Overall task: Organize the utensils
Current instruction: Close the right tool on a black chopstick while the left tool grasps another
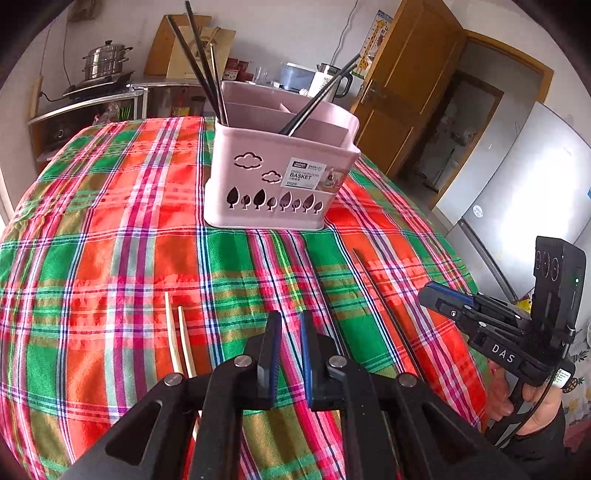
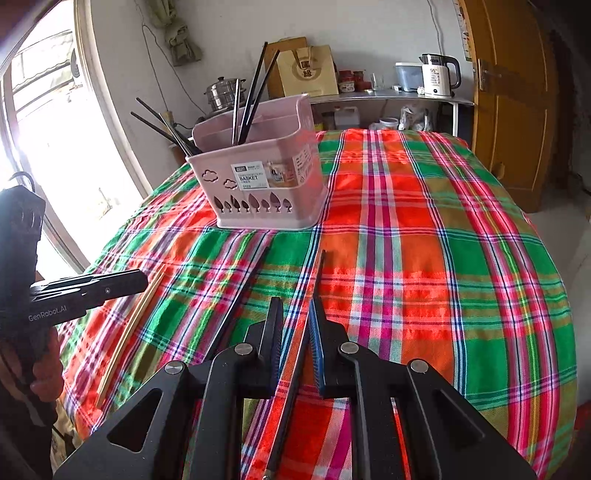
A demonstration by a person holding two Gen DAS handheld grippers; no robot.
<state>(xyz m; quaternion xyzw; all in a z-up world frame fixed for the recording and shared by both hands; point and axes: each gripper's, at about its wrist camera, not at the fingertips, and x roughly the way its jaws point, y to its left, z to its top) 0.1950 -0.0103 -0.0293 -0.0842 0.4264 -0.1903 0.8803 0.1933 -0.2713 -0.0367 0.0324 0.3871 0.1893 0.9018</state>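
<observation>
Both claws — left claw (image 1: 290, 354) and right claw (image 2: 297, 345) — hang slightly apart, empty; two pale chopsticks (image 1: 179, 339) at nine o'clock, two black chopsticks (image 2: 295, 354) loose, one pink basket (image 1: 277, 173) at twelve.

Dark chopsticks (image 1: 207, 70) upright in pink basket (image 1: 273, 177)

Pretty lived-in kitchen here. Daylight is pouring in through a big arched window (image 2: 55, 147) on one side, blowing out the glass. A whitewashed plaster wall (image 2: 229, 33) is running behind a long metal-topped counter (image 2: 388, 96), where a stacked stainless steel steamer pot (image 1: 106, 61) is sitting on a stove, next to a brown paper gift bag (image 2: 307, 71), a white electric kettle (image 2: 439, 75) and a clear plastic container (image 2: 408, 75). A wooden door in orange-brown (image 2: 517, 110) is standing open, and a tall silver fridge (image 1: 517, 192) is catching glare beside it. A round table under a red, green and pink plaid cloth (image 2: 424, 240) is filling the middle.
</observation>
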